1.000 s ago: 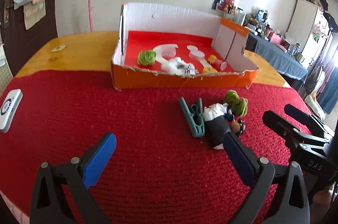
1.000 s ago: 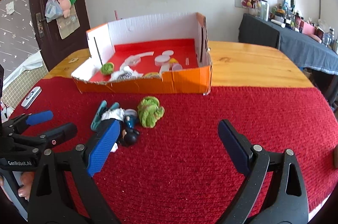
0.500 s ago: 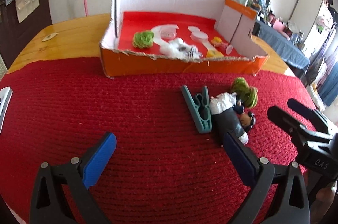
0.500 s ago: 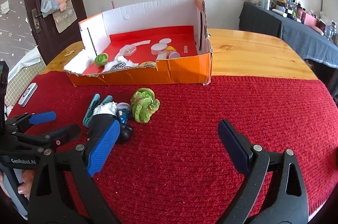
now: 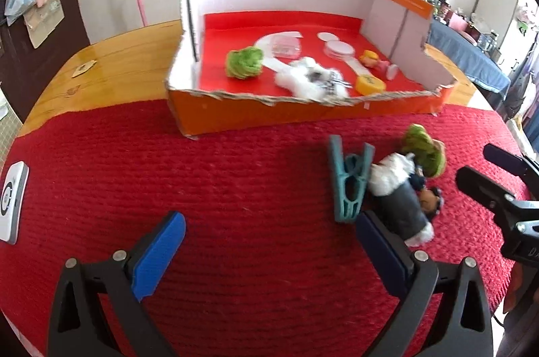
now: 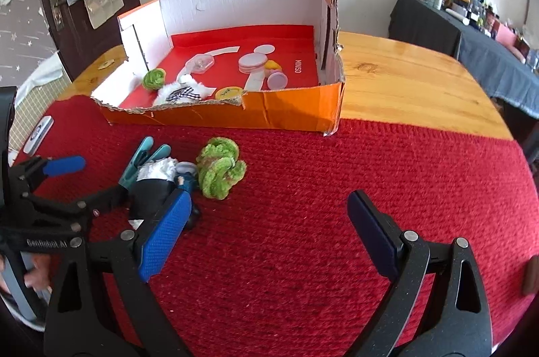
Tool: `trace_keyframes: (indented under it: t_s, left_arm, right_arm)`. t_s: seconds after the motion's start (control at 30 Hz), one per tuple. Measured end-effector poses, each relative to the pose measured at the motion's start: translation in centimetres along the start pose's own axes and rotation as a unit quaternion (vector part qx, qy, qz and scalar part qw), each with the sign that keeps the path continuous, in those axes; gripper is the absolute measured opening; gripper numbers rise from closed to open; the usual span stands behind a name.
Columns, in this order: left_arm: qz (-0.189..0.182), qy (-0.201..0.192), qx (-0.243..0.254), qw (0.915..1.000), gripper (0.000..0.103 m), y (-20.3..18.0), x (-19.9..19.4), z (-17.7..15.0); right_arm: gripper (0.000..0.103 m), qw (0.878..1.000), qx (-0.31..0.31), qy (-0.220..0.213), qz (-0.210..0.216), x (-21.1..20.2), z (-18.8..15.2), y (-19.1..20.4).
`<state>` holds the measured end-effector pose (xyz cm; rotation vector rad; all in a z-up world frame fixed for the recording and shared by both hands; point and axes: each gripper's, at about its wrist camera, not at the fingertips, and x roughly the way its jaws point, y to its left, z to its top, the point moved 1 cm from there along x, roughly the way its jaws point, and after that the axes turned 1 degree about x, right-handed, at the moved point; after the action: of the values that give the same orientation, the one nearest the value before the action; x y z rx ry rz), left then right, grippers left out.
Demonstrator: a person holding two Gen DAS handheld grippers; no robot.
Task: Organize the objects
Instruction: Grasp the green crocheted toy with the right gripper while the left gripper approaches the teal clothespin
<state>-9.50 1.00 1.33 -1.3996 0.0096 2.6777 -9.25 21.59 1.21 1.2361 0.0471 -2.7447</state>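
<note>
Both grippers, left (image 5: 269,250) and right (image 6: 269,224), spread empty beside doll (image 5: 397,202); box (image 6: 293,116) ahead for sorting.

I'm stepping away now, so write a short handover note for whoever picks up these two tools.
Left tool: open, empty, low over the red mat.
Right tool: open, empty, over the mat too.
Done: green pom-pom, white fluffy toy, yellow lid and small discs lie in the orange box.
Left: teal clothespin, small doll and green crocheted piece are bunched together on the mat in front of the box. Likely next: grab one, drop it in.
</note>
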Motion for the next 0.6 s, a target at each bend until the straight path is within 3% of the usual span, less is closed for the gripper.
trace_keyframes:
  t_s: [0.23,0.6]
  left_arm:
    - [-0.007,-0.003,0.027,0.9996,0.103,-0.4,0.2,0.4]
    - [-0.023,-0.011,0.101,0.9945,0.079,-2.7,0.6,1.4]
  right_arm:
    - [0.095,1.000,-0.018,0.015,0.014,1.2,1.1,-0.1]
    - [0.095,0.997,-0.059,0.042,0.025,3.4,1.5,0.6]
